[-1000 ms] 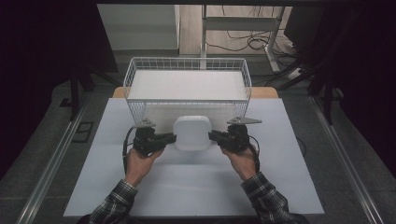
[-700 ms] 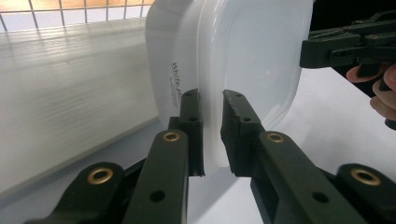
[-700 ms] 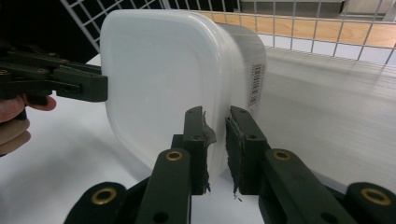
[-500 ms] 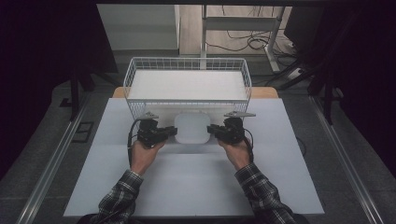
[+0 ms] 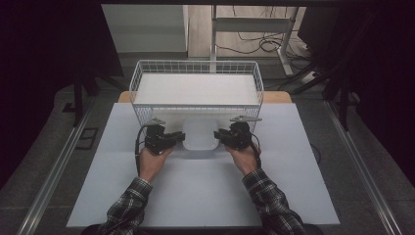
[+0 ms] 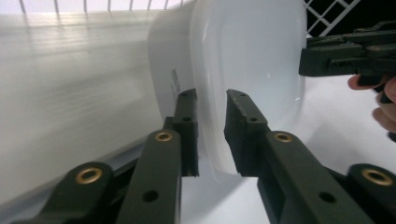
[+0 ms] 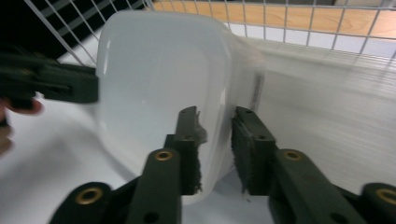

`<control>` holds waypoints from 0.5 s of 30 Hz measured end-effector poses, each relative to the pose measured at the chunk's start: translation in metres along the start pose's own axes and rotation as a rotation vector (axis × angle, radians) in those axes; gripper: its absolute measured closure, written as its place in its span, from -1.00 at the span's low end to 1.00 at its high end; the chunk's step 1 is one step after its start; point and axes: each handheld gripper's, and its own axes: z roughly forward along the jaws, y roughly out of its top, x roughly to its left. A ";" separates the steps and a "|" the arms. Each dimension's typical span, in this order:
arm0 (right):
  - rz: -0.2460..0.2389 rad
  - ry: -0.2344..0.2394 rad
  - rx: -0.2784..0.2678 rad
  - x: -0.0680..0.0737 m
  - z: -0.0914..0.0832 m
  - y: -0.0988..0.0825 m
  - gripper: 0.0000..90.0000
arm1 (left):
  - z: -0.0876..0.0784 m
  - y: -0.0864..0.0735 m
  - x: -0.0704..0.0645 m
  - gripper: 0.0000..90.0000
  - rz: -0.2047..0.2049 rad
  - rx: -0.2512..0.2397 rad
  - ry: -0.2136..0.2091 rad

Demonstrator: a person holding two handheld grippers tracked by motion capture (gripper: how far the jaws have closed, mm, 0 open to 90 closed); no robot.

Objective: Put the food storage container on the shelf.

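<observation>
A white rounded-square plastic container (image 5: 198, 134) is held between both grippers, just in front of the wire basket (image 5: 195, 66). My left gripper (image 5: 178, 138) is shut on its left edge, and my right gripper (image 5: 219, 135) is shut on its right edge. In the left gripper view the jaws (image 6: 212, 100) pinch the container (image 6: 247, 60) at its rim, with the right gripper (image 6: 345, 53) on the far side. In the right gripper view the jaws (image 7: 215, 116) clamp the rim of the container (image 7: 159, 79), and the left gripper (image 7: 51, 81) shows beyond it.
The white wire basket holds a flat white slab (image 5: 195, 89) and stands at the far edge of the white table (image 5: 195, 196). Its front wall is right behind the container. Metal rails run along both sides of the table.
Both hands have moved forward, carrying the container away from the person and up close to the basket's front wall.
</observation>
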 end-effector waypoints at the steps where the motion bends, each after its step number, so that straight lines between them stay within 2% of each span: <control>1: 0.002 -0.006 -0.008 -0.001 0.002 -0.001 0.43 | 0.001 0.000 0.000 0.57 0.004 -0.008 0.012; 4: 0.023 -0.014 -0.034 -0.003 0.003 -0.002 0.34 | 0.002 0.003 0.003 0.42 -0.006 -0.021 0.026; 6: 0.014 -0.045 -0.047 -0.004 0.005 0.001 0.26 | 0.003 0.006 0.004 0.33 -0.003 -0.026 0.043; 12: 0.010 -0.086 -0.077 -0.005 0.009 0.005 0.24 | 0.008 0.014 0.007 0.21 -0.002 -0.045 0.087; 15: 0.006 -0.090 -0.082 -0.005 0.009 0.007 0.24 | 0.010 0.016 0.007 0.18 0.006 -0.054 0.108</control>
